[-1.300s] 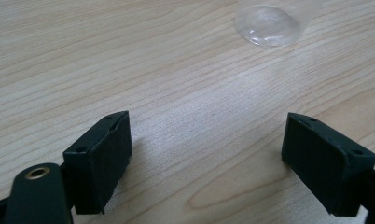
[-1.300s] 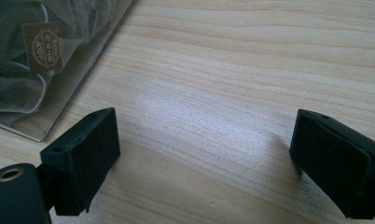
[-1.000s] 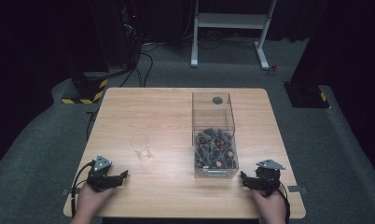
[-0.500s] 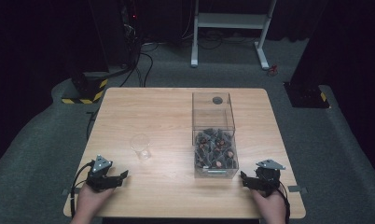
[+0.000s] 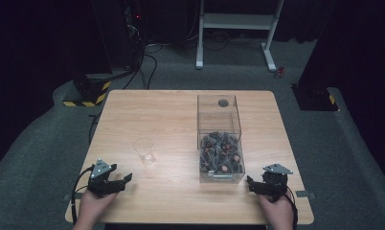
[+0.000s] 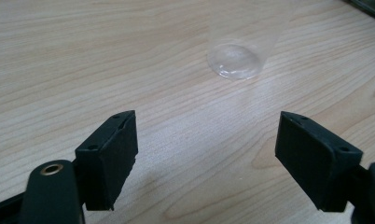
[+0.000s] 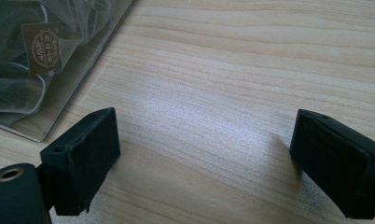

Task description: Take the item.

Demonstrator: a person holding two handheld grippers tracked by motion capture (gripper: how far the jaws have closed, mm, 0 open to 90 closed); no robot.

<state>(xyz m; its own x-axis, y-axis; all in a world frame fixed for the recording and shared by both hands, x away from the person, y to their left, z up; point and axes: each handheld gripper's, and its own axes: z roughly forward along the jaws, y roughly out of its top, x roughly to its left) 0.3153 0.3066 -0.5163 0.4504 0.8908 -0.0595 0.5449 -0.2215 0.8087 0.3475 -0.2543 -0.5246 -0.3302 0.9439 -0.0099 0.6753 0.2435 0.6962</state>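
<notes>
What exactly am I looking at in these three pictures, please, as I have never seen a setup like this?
A person sits at a wooden table and holds a hand-held two-jaw gripper in each hand; there is no robot arm. The high view looks down from above: the left gripper and the right gripper rest near the table's near edge. The other two pictures come from cameras riding on each gripper, looking along its black jaws. Both grippers are open and hold nothing. On the table stand an empty clear plastic cup, ahead of the left gripper, and a tall clear box partly filled with small wrapped pieces, beside the right gripper.
</notes>
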